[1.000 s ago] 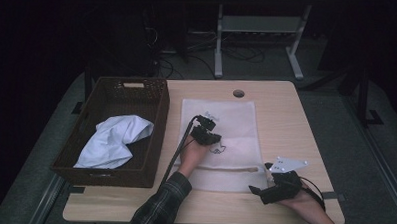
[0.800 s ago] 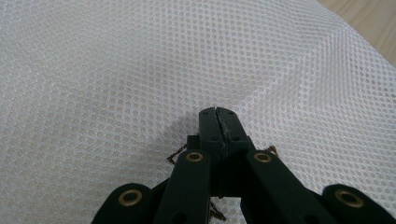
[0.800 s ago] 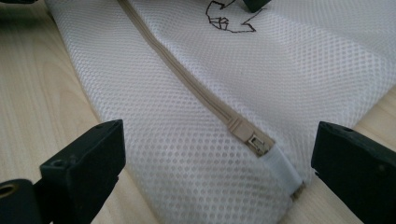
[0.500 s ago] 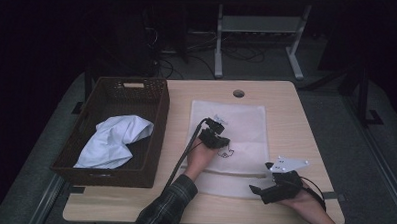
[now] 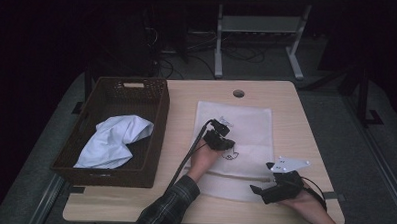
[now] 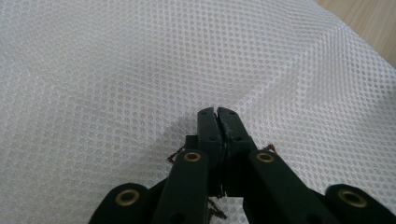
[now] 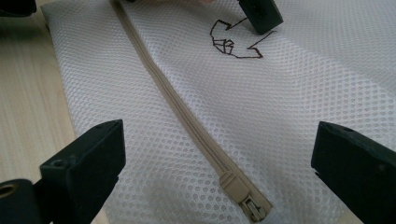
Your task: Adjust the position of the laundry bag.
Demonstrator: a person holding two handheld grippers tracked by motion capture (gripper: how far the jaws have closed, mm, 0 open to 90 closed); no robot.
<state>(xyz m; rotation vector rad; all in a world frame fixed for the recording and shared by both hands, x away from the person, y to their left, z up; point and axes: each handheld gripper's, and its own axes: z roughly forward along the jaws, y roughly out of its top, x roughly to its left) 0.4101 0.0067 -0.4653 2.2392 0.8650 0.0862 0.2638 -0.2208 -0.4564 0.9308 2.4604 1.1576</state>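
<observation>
One mesh bag [image 5: 246, 128] lies lengthwise away from the person.

A mesh laundry bag [image 5: 246, 128] lies flat on the table [image 5: 306, 121], its zipper [image 7: 187, 121] running along the near edge. The left gripper [image 5: 220, 141] rests on the bag's middle; the right gripper [image 5: 271, 187] sits at the bag's near right corner. Left of both stands a wicker basket [image 5: 137, 92] with a cloth [image 5: 113, 141] in it.
</observation>
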